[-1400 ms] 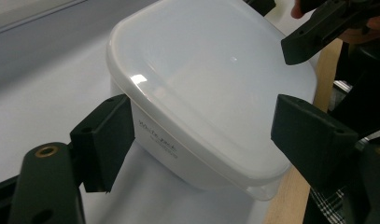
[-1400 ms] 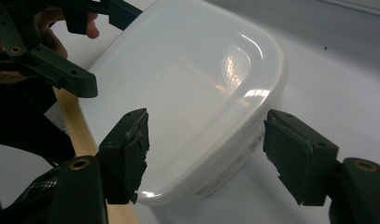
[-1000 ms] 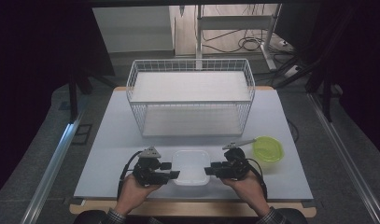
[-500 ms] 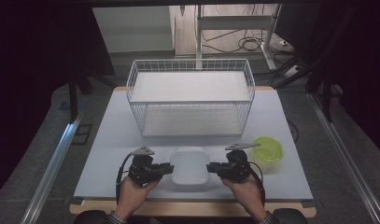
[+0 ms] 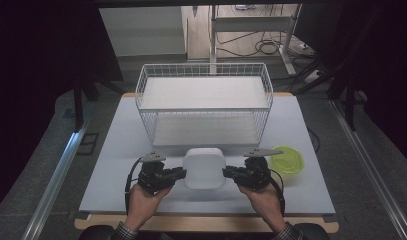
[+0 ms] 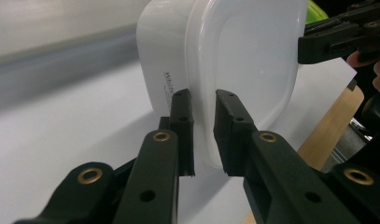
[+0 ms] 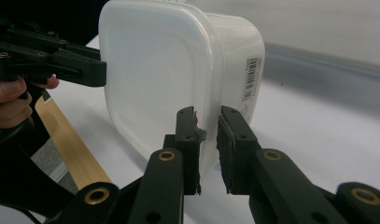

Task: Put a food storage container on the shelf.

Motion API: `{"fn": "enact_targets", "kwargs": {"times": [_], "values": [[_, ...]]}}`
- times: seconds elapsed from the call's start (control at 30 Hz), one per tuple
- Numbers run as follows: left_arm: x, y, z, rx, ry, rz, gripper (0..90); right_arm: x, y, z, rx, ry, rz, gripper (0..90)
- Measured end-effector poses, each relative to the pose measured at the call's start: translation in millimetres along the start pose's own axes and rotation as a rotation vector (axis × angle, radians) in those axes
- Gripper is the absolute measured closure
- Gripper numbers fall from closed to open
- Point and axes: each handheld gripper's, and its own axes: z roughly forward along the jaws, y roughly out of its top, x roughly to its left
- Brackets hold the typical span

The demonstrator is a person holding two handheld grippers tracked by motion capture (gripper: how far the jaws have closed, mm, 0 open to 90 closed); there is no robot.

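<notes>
One white plastic container [image 5: 204, 168] stood near the front edge of the surface, midway along it, probably light, stiff-walled, smooth and slippery; best taken by its protruding rim. Clamped on that rim from both sides: left gripper [image 5: 180, 173] fingers [image 6: 182, 122] and right gripper [image 5: 228, 173] fingers [image 7: 186, 135], just closed. One green lid [image 5: 286, 159] toward the right edge, one wire basket [image 5: 204, 71] behind

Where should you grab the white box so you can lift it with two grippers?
By the thin rim. The white box has smooth rounded walls, too wide for the jaws, but its rim sticks out and fits between them. Come in from both sides, as here: the left gripper pinches one rim edge, the right gripper the opposite edge.
</notes>
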Motion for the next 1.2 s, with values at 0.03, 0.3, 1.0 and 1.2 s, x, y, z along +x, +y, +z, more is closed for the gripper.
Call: {"fn": "enact_targets", "kwargs": {"times": [0.03, 0.3, 1.0, 1.2], "values": [[-0.1, 2.4, -0.7, -0.002, 0.000, 0.002, 78.6, -0.2, 1.2, -0.6, -0.004, 0.001, 0.000, 79.0], [-2.9, 26.0, -10.3, -0.042, 0.010, 0.037, 78.8, -0.2, 19.6, -9.4, -0.050, 0.002, -0.017, 79.0], [-6.3, 78.3, -33.4, -0.118, 0.035, 0.103, 79.0, 4.5, 71.1, -28.6, -0.144, -0.014, -0.081, 78.9], [-3.7, 92.1, -39.8, -0.145, 0.037, 0.097, 79.1, 5.8, 89.1, -31.0, -0.165, -0.015, -0.089, 78.9]]}}
